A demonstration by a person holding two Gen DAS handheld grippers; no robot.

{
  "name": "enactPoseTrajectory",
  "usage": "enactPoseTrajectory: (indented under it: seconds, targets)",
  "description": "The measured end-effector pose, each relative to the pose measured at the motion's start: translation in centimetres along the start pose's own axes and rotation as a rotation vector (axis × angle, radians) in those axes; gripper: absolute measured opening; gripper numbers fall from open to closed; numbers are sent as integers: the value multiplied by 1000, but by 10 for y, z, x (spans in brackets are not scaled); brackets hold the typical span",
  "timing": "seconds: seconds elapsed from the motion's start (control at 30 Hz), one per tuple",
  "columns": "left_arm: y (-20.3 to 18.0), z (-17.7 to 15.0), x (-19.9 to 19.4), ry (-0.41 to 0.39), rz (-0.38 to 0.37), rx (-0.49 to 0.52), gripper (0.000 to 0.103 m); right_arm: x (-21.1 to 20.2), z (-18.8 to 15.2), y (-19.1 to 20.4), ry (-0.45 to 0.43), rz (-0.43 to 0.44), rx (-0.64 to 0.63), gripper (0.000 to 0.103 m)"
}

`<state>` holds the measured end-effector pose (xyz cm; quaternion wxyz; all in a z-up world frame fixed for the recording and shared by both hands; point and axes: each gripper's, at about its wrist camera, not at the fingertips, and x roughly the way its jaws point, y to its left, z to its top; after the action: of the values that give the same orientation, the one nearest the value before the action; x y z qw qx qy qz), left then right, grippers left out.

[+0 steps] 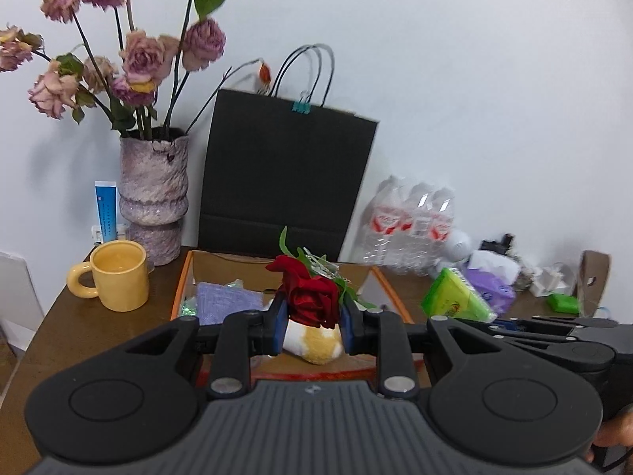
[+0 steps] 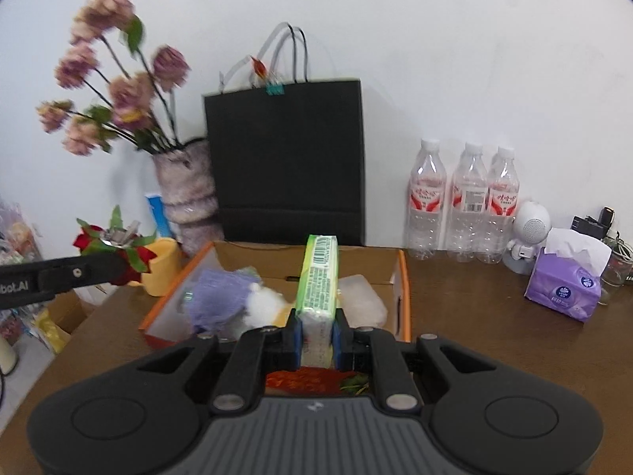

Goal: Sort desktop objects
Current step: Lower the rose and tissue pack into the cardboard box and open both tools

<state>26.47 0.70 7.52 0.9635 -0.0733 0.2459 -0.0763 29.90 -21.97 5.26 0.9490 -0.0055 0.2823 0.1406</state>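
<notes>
We carry both loads over the open cardboard box [image 2: 401, 277] for sorting: our left gripper [image 1: 312, 322] clenched on the red rose [image 1: 312, 297], our right gripper [image 2: 316, 338] clamped on the green tissue pack [image 2: 319, 285].

A: The red rose [image 1: 310, 301]?
B: Clamped between the left jaws, bloom up, above the orange-edged cardboard box [image 2: 401, 277]
A: The green tissue pack [image 2: 318, 281]?
B: Pinched on edge in the right jaws, over that box

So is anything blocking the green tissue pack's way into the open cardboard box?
Nothing visible does. The right gripper holds the green tissue pack over the open orange-edged cardboard box; the purple cloth and white plush lie lower, left of it.
</notes>
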Motion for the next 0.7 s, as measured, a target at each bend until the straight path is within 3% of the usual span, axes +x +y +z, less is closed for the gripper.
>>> enactPoseTrajectory:
  seconds: [0.33, 0.7]
  targets:
    - [14, -20, 107, 176, 50, -25, 27, 103, -15, -27, 147, -17, 16, 13]
    - [15, -36, 157, 243, 78, 4, 27, 149, -25, -25, 209, -2, 7, 14]
